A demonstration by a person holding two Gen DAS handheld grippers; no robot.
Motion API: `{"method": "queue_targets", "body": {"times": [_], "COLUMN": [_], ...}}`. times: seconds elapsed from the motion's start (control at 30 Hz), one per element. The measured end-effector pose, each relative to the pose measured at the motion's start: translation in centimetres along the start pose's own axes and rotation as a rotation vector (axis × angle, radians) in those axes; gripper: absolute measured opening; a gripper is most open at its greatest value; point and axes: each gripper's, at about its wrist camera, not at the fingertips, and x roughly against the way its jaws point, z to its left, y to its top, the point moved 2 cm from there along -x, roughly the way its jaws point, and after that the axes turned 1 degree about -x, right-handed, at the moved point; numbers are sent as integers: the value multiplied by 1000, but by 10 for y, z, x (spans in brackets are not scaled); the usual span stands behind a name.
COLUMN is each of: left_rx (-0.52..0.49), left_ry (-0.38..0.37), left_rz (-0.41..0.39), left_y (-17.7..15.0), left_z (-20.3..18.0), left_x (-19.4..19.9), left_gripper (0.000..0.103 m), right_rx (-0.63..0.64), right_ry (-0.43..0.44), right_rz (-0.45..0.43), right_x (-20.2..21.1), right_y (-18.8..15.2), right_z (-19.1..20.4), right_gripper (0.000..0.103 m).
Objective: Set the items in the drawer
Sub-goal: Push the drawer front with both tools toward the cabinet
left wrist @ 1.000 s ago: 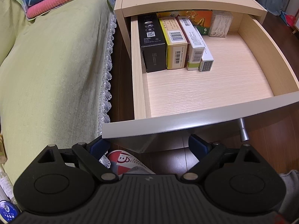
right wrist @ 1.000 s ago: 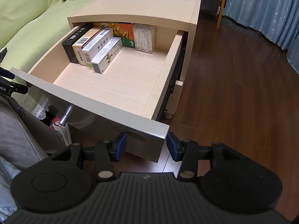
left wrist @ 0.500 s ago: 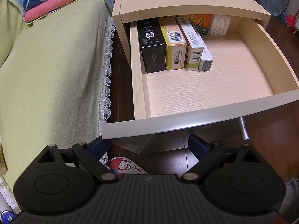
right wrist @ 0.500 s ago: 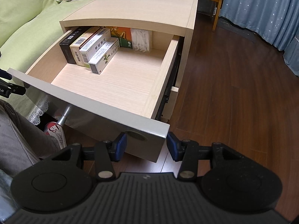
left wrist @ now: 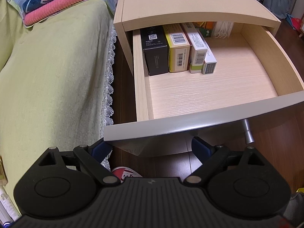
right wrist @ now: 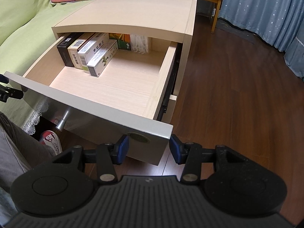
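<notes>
The drawer [left wrist: 190,121] is standing pulled out from the nightstand [right wrist: 133,13], beside the bed [left wrist: 47,76]. Four boxes are lining up at its back left: a black box [left wrist: 154,47], a yellow box [left wrist: 177,49], a tall white box [left wrist: 197,51] and a small white box [left wrist: 209,60]. The left tool [left wrist: 152,149] is hovering wide and empty at the drawer front. The right tool [right wrist: 149,149] is gaping empty near the front's right corner.
</notes>
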Motion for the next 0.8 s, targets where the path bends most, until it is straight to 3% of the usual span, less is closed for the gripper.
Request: {"method": "queue_targets", "body": {"times": [0.8], "left_rx": [-2], "left_ry": [12], "left_rz": [-7], "left_y": [1], "left_z": [-1], "left_x": [-3], "left_gripper": [91], "right_rx": [-25], "right_ry": [-25], "right_rz": [-44], "right_x": [-8], "right_y": [-1], "right_z": [0], "right_gripper": [43]}}
